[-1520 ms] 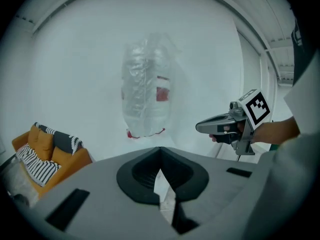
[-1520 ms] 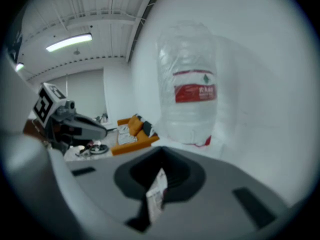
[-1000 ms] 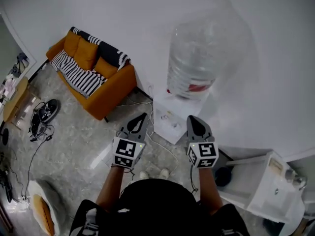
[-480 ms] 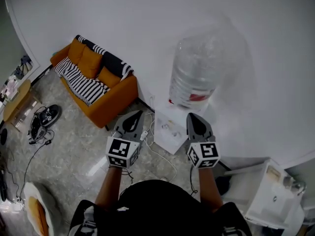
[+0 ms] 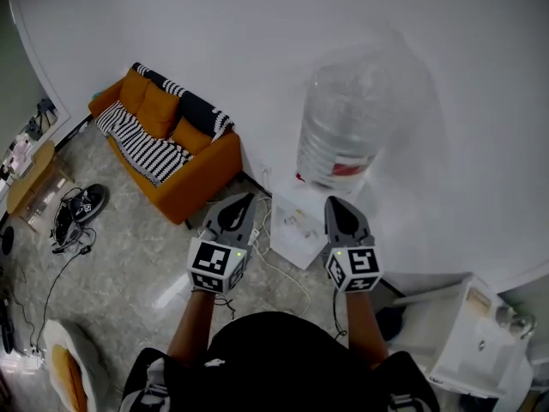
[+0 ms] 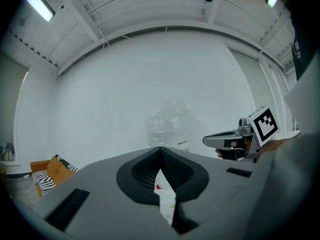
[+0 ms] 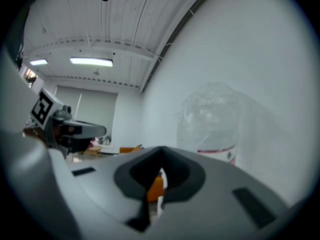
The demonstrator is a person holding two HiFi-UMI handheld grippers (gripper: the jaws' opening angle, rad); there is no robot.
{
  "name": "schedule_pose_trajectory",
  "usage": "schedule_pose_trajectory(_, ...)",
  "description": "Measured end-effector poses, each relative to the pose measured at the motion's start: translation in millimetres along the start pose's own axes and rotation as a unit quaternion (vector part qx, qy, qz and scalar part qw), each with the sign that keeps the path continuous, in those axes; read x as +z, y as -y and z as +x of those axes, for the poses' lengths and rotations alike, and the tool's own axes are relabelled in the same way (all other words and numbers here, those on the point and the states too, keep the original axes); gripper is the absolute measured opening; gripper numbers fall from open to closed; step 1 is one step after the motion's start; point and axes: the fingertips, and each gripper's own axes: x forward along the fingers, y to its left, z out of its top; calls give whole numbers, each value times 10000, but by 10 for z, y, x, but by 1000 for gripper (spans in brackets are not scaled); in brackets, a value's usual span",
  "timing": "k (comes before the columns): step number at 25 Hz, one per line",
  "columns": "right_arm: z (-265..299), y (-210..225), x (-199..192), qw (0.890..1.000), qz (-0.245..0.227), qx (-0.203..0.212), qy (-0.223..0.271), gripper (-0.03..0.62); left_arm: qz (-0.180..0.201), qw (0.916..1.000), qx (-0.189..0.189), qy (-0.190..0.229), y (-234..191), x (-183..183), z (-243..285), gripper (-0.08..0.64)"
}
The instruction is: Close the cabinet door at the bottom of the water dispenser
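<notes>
So, the biggest thing is the white wall point(image 5: 257, 41), which fills the top half of the head view. An orange sofa point(image 5: 184, 166) w/ a striped throw sits against it at left. Right of that, the water dispenser point(image 5: 296, 223) stands at the wall w/ a big clear bottle point(image 5: 343, 127) on top. It's seen from above, so the cabinet door down low can't be made out. The left gripper point(image 5: 244, 200) and right gripper point(image 5: 335, 205) hover side by side, both pointing at the dispenser. Its white top shows between their tips, and neither touches it afaict. Both grippers have jaws clenched together w/ nothing in them.
</notes>
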Motion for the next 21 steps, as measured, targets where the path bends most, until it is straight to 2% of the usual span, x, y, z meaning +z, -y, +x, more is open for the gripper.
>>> schedule_pose_trajectory(5,-3,0,-18,10000,-12,-53,-13,34,2,10000,28,46,-6,-26,-18,11)
schedule_pose_trajectory(10,3,6,-55,9999,-37,-100,-57,34,202,9996,192,8,-56,-48,-10,11)
schedule_pose_trajectory(21,50,0,-100,9998,7,-147,-146,34,92,9996,278,-13,-179,-85,-18,12)
